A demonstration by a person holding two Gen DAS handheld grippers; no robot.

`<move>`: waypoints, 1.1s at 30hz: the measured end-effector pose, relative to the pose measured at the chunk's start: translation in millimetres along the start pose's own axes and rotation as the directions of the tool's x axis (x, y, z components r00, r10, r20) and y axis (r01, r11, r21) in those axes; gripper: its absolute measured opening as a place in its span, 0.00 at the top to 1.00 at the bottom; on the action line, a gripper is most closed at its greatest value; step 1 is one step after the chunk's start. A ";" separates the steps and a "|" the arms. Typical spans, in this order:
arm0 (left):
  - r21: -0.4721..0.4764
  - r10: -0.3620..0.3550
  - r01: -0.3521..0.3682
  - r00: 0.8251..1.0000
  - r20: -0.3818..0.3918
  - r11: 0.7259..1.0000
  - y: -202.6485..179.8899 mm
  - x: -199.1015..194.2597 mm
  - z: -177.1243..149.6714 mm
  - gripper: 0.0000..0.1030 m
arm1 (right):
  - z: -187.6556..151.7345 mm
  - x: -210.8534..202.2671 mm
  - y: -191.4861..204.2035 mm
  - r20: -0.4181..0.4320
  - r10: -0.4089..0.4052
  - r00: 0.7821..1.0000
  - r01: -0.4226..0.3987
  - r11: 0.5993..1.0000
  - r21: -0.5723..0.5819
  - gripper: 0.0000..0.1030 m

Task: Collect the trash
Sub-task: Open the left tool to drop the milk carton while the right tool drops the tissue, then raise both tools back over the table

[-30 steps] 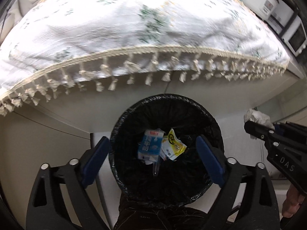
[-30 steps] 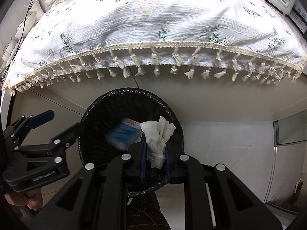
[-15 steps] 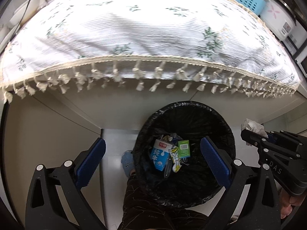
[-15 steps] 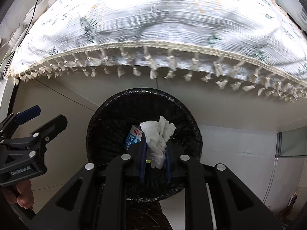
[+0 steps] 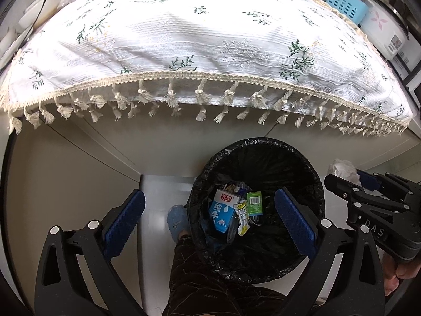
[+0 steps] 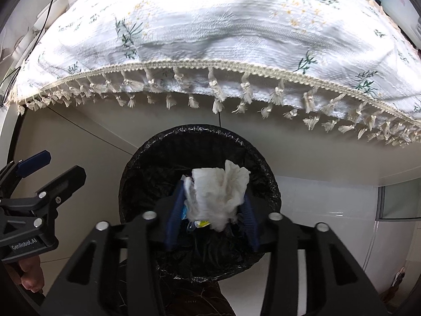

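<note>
Right tongs (image 6: 213, 208) opening, tissue (image 6: 218, 192) between pads, hiding bin (image 6: 200, 142) contents. Left tongs (image 5: 210, 223) released, empty.

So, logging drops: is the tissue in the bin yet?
Not yet. The tissue sits between the opening right claw pads, above the bin.

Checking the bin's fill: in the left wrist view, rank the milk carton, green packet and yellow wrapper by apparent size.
1. Milk carton, clearly largest.
2. Green packet.
3. Yellow wrapper; crumpled and partly overlapped, so its rank against the green packet is unsure.
</note>
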State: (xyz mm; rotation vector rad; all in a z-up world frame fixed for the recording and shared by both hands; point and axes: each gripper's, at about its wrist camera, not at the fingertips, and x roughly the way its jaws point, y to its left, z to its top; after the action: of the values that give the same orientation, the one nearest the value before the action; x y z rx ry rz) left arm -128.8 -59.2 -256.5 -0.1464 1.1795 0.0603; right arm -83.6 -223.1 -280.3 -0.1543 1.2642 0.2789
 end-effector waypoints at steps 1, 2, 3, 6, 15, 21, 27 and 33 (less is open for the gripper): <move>0.003 -0.001 0.001 1.000 0.001 1.000 -1.1 -0.2 0.3 0.06 | 0.3 -2.2 -1.6 0.005 -0.001 1.000 0.001 1.000 0.003 0.53; 0.006 -0.001 0.001 1.000 0.001 1.000 -2.3 -0.3 0.6 0.06 | 0.4 -3.9 -2.9 0.010 -0.003 1.000 0.003 1.000 0.007 0.48; 0.009 -0.002 0.002 1.000 0.001 1.000 -3.4 -0.6 1.0 0.06 | 0.5 -5.7 -4.2 0.013 -0.002 1.000 0.002 1.000 0.011 0.45; 0.015 -0.004 0.004 1.000 0.002 1.000 -5.5 -1.5 2.2 0.06 | 0.7 -13.0 -9.1 0.028 -0.011 1.000 0.010 1.000 0.026 0.33; 0.010 0.001 -0.001 1.000 0.018 1.000 -3.6 -19.3 9.2 0.06 | 8.9 -48.2 -16.8 0.080 -0.027 0.996 0.024 0.999 0.030 0.15; -0.013 -0.014 0.015 0.998 0.055 1.000 0.8 -48.4 23.1 0.06 | 22.3 -82.2 -17.6 0.154 -0.046 0.987 0.042 0.999 0.028 0.09; -0.038 -0.033 0.037 0.995 0.096 0.999 4.5 -76.3 40.1 0.06 | 42.1 -118.7 -19.6 0.230 -0.055 0.972 0.051 0.998 0.023 0.09; -0.041 -0.030 0.036 0.990 0.140 0.999 0.6 -102.9 59.9 0.06 | 61.8 -145.1 -19.9 0.287 -0.048 0.957 0.045 0.999 0.018 0.07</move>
State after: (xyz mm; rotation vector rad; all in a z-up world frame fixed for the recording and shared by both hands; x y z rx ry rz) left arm -113.2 -46.8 -139.1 -0.1965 1.0368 0.0663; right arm -60.9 -243.3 -124.2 -0.1280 0.9714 0.2437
